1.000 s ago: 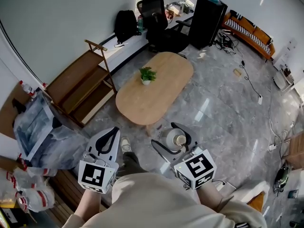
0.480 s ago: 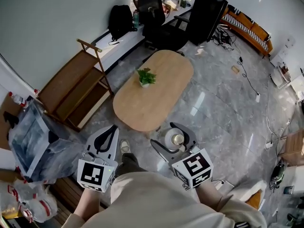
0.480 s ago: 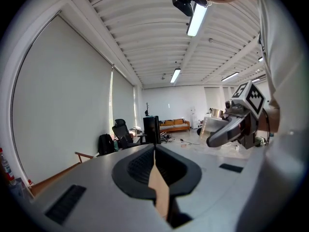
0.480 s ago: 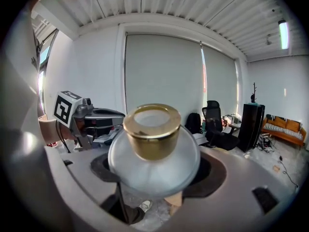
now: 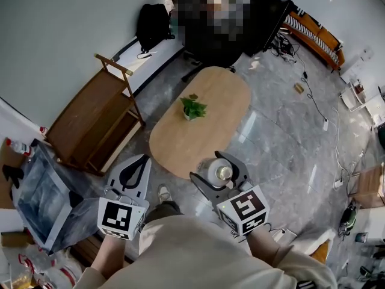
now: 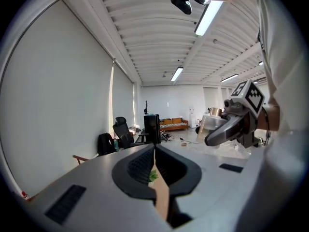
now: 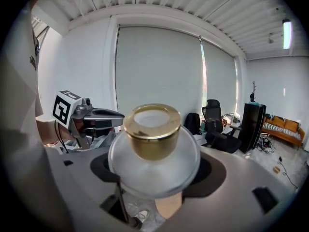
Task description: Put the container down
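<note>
Container [image 7: 153, 151]: we see it clamped between the right gripper's [image 5: 215, 173] jaws, held aloft beside the oval table [image 5: 180, 138] and not yet set down. The left gripper [image 5: 133, 173] is closed on nothing.

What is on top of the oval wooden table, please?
Only a small potted plant shows on the table. Its near end is covered by the right gripper and the container it holds.
</note>
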{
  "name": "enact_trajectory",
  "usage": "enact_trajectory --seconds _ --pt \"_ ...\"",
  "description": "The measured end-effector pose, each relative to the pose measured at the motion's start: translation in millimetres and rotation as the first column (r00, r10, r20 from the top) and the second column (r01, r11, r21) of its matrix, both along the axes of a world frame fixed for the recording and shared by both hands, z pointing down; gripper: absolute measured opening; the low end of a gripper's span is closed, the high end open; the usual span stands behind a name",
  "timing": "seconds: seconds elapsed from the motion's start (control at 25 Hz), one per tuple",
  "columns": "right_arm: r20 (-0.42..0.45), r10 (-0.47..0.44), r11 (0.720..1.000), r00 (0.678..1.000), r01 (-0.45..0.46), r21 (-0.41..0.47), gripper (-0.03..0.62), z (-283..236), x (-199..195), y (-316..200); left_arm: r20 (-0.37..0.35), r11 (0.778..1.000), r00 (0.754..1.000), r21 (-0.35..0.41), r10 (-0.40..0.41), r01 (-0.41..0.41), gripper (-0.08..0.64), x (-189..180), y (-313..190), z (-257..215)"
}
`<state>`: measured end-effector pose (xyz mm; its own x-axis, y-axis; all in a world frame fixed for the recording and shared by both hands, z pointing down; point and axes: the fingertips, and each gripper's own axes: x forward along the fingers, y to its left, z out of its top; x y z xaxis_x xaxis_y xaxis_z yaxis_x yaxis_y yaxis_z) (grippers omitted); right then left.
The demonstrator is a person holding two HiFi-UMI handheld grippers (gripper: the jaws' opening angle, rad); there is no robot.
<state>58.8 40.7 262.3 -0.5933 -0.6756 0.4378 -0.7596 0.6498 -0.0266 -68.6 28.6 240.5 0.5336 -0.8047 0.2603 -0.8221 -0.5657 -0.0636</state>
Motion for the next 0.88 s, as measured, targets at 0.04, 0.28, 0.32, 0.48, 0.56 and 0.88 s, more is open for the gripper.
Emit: enact_trajectory --seconds 0.04,0.28,0.32,0.48,0.56,0.88 --pt "-0.002 0.004 1.000 1.000 -0.004 -0.001 0.328 0.0 -7.5 -10.6 0.003 1.000 1.000 0.003 0.007 -0.007 0.009 -7.7 -10.8 0.1" --pt "-0.017 0.032 0.999 0.999 -0.032 -0.005 0.328 1.6 -47.7 -69.1 0.001 0.999 1.000 -0.038 0.023 -0.023 0.009 -49.7 -67.1 10.0" --pt "-0.017 0.038 0.999 0.999 -0.038 -0.005 0.328 2.1 -52.3 -76.8 0.004 0.999 1.000 -0.044 0.020 -0.020 0.009 -55.4 -75.2 12.3" --pt "-0.018 0.061 0.998 0.998 -0.061 -0.016 0.328 9.7 -63.1 -100.5 0.019 0.998 0.999 -0.051 0.027 -0.026 0.009 -72.1 -99.7 23.6" --pt "-0.022 0.069 0.997 0.997 -0.069 -0.025 0.328 13.1 -64.4 -108.3 0.020 0.998 0.999 -0.058 0.033 -0.032 0.009 -75.3 -107.5 27.7" --pt "-0.035 0.066 0.996 0.997 -0.068 -0.065 0.328 25.1 -51.6 -127.2 0.013 0.995 1.000 -0.093 0.023 -0.022 0.009 -66.4 -123.6 38.8"
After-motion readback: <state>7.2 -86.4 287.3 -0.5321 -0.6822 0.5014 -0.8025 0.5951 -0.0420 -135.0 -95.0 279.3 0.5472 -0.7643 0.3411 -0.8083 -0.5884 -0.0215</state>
